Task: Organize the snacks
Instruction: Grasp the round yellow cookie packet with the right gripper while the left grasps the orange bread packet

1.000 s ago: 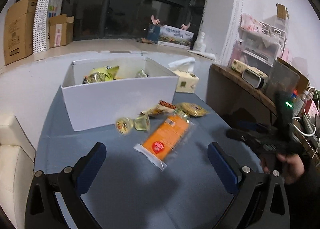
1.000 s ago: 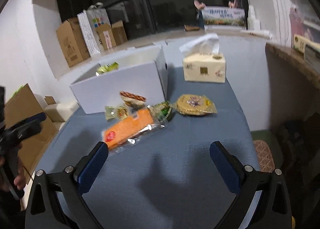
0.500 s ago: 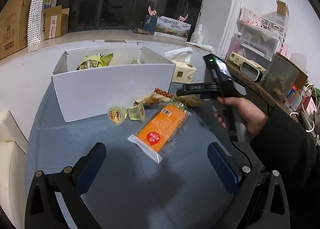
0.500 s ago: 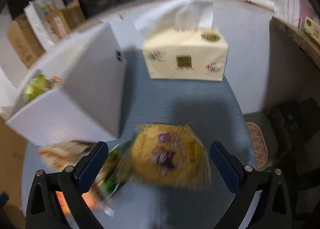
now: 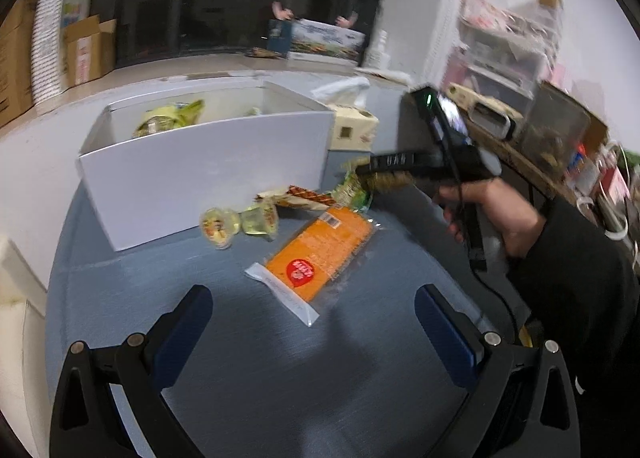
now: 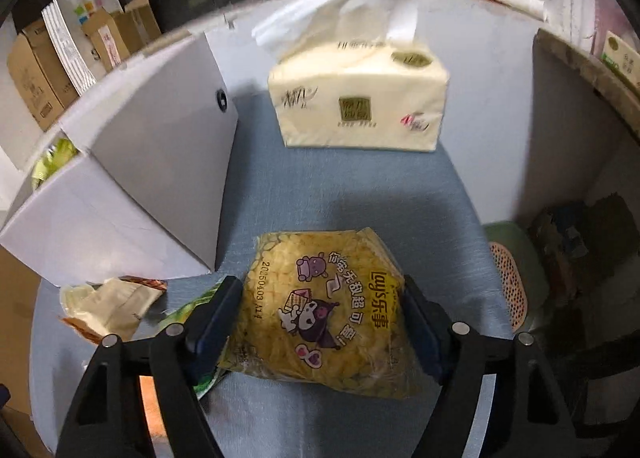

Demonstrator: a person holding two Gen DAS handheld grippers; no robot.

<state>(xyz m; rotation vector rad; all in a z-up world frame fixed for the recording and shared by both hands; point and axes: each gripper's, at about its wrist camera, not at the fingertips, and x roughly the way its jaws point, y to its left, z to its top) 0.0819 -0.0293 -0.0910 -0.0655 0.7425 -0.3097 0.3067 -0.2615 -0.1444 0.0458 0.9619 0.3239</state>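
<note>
On the yellow chip bag [image 6: 320, 318] we read "Lay's" followed by the Chinese characters 乐事, and a stamped code "20250403 A14" along its left side; a further line of Chinese characters runs beside the cartoon figures, which we make out only in part. The cream tissue pack [image 6: 356, 98] bears a square gold emblem and brush-style characters, too blurred for us to read. The orange packet [image 5: 320, 254] carries a red round label with white characters and a barcode, both illegible to us.

Orange packet [image 5: 320, 254] before open left jaws; rest blurred.
</note>
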